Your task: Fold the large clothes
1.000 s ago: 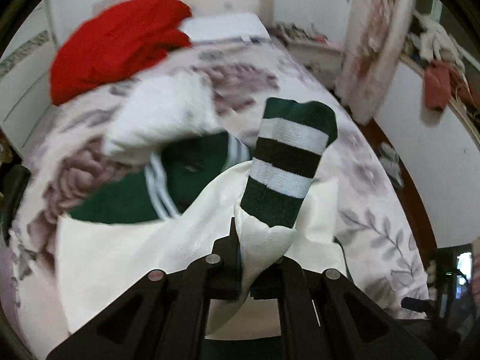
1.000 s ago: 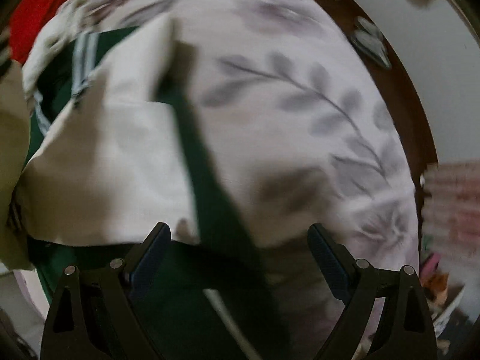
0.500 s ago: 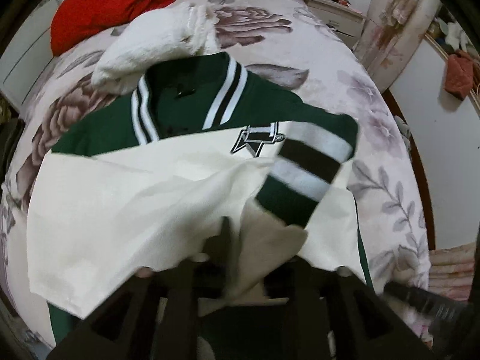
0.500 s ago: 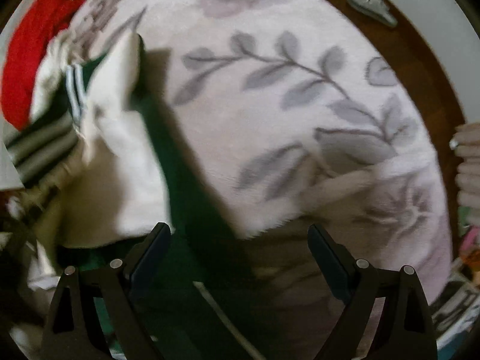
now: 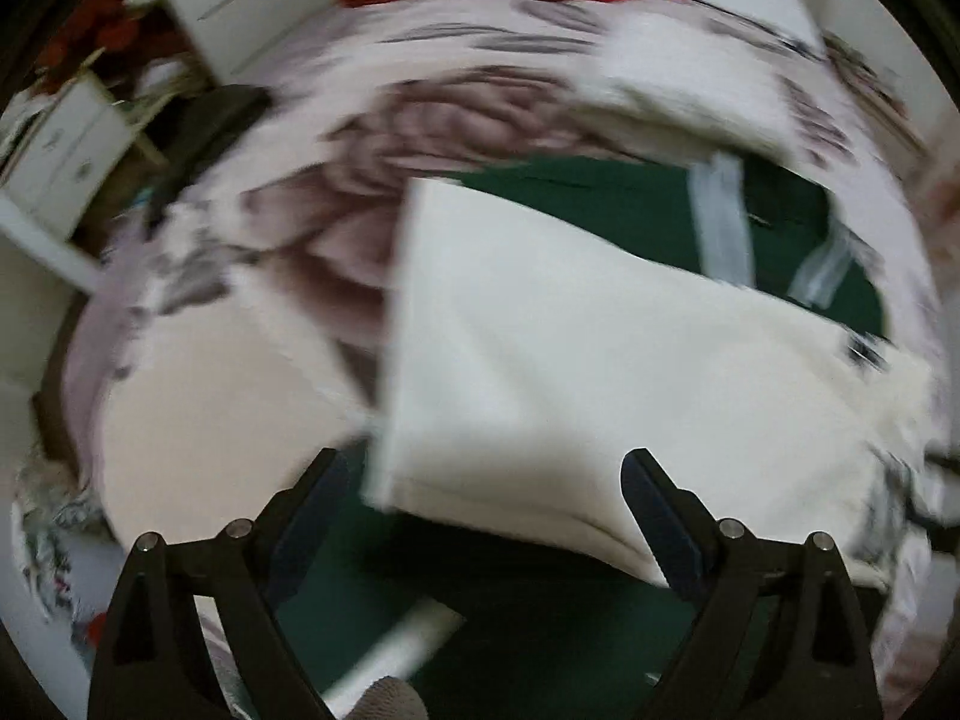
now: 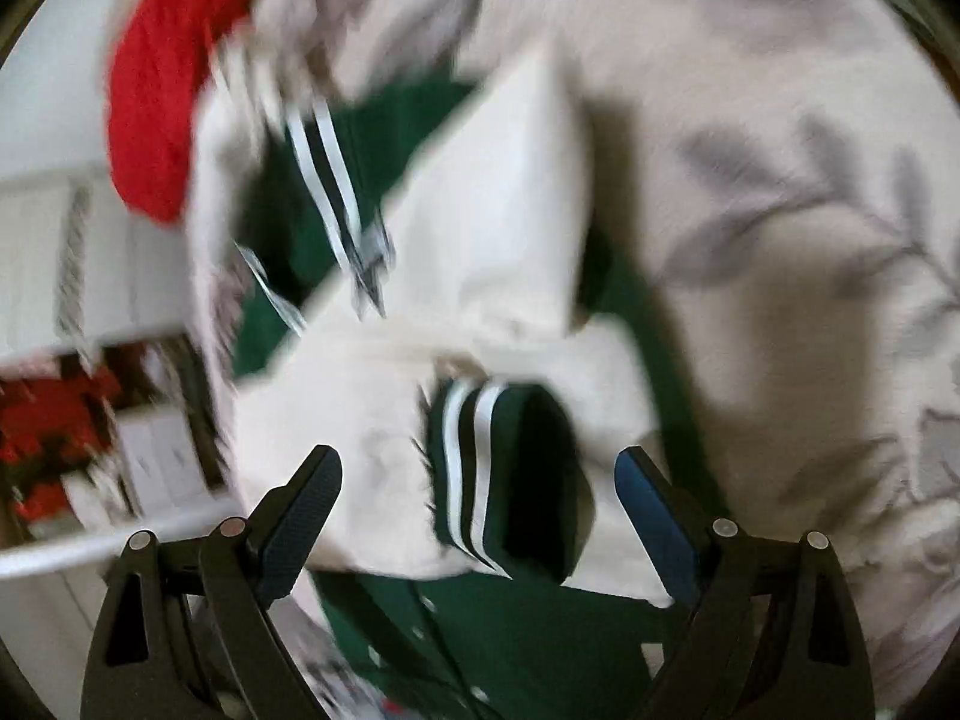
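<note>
The left gripper [image 5: 485, 531] has let go of the cream sleeve [image 5: 600, 372] it was pinching a second ago; its jaws now stand wide and empty over the green jacket [image 5: 630, 210], which lies on the floral bed [image 5: 312, 228]. The sleeve now lies folded across the jacket's body, its striped cuff [image 6: 498, 474] resting between the right gripper [image 6: 477, 531] fingers. The right jaws stay wide, holding nothing, as before.

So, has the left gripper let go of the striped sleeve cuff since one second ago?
Yes. The left gripper is open and empty; the striped cuff lies on the jacket's cream sleeve.
</note>
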The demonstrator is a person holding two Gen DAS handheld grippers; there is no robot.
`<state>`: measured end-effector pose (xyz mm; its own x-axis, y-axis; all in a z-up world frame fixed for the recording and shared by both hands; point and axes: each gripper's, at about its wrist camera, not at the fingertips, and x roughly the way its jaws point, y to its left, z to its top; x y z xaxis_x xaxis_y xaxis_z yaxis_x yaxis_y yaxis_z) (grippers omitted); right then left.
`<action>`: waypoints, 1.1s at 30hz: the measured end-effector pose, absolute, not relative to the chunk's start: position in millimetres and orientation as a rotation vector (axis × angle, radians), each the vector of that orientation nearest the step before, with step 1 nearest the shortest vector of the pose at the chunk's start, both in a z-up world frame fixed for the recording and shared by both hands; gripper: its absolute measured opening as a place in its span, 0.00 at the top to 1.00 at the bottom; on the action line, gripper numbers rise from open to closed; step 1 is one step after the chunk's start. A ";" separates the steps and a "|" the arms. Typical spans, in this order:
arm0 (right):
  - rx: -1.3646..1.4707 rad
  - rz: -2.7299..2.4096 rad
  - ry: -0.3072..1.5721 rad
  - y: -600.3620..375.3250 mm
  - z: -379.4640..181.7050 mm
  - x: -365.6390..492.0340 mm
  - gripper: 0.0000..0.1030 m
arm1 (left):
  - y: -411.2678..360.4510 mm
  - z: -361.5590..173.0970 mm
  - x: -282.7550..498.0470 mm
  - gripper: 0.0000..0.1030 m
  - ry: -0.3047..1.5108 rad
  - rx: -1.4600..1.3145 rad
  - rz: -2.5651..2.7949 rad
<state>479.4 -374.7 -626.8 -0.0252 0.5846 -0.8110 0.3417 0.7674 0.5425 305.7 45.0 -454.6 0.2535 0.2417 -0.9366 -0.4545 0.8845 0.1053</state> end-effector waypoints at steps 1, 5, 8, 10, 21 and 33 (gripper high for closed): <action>0.721 0.247 1.687 -360.6 -635.5 481.4 0.13 | 55.4 -454.9 306.9 0.10 1.217 -0.200 0.504; 0.576 0.205 1.671 -339.4 -628.6 472.8 0.97 | 83.2 -457.6 317.6 0.10 1.205 -0.168 0.566; 0.490 0.227 1.506 -337.2 -571.8 479.5 0.97 | 93.2 -457.1 329.0 0.10 1.192 -0.197 0.547; 0.467 0.205 1.418 -346.7 -540.6 487.3 0.97 | 96.1 -461.4 338.0 0.10 1.192 -0.211 0.529; 0.388 0.009 1.595 -383.9 -621.1 520.1 0.97 | 108.1 -555.3 379.7 0.01 1.350 -0.098 0.473; 0.622 0.052 1.694 -440.2 -601.9 424.4 0.32 | 81.0 -486.7 320.8 0.00 1.275 -0.111 0.488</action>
